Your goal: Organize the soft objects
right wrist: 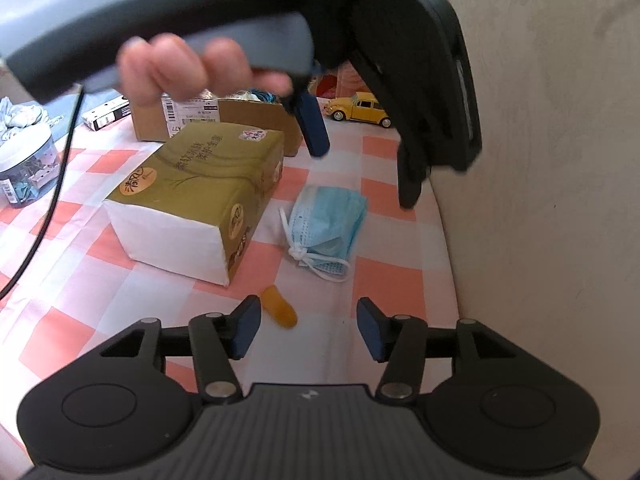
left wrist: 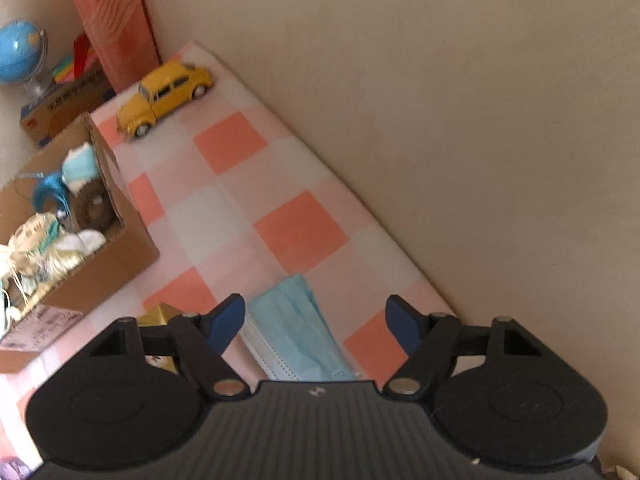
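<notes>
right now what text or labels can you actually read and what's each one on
"清风" in the orange oval on the tissue pack; the larger Chinese line on its top is too blurred to read.
"LLY" on the shipping label of the cardboard box; barcode and the rest too small.
Printed characters on the small brown box by the globe: blurred.
Print on the face mask: too small.
</notes>
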### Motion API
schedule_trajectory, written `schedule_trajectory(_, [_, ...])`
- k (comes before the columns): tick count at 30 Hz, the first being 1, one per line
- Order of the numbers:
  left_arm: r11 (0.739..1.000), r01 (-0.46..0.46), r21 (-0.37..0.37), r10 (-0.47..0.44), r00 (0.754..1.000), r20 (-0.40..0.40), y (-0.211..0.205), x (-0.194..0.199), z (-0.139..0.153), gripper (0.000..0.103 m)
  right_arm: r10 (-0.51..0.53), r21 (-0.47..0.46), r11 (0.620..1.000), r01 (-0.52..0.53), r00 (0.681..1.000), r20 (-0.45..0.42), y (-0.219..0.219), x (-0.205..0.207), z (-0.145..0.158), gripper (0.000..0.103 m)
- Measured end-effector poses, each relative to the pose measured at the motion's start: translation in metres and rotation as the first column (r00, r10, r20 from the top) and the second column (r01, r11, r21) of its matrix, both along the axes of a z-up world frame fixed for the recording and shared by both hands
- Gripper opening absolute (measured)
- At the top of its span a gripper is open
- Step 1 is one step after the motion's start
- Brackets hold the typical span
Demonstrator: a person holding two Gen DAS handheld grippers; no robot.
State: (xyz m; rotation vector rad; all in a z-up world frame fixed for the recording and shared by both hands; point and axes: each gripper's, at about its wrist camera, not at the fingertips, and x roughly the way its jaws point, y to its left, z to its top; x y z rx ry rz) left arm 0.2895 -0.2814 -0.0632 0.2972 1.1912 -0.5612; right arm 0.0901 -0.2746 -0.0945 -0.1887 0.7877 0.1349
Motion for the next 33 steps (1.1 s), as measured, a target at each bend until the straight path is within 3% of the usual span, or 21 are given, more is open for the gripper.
schedule_trajectory(9, [0.995,-0.038,0.089,0.043,0.998,-0.052,-0.008,0.005,-0.027,0.076,0.02,-0.007,1.0,-0.02,0.999,0.035,0.001,-0.006,0.009,0.061])
schedule_trajectory(16, [0.999,-0.025,0.028,0.026,0.998,-0.052,-0.011,0.002,-0.028,0.076,0.017,0.001,1.0,-0.017,0.999,0.033,-0.003,-0.006,0.01,0.064])
schedule_trajectory(22, [0.994,-0.078,0.074,0.082,0.995,-0.052,-0.004,0.001,-0.034,0.077,0.04,-0.003,0.999,-0.04,0.999,0.024,0.001,-0.007,0.009,0.064])
schedule_trajectory(33, [0.998,-0.066,0.025,0.067,0.995,-0.073,-0.006,-0.004,-0.041,0.049,0.063,0.012,0.998,-0.063,0.998,-0.002,0.004,-0.014,0.008,0.064])
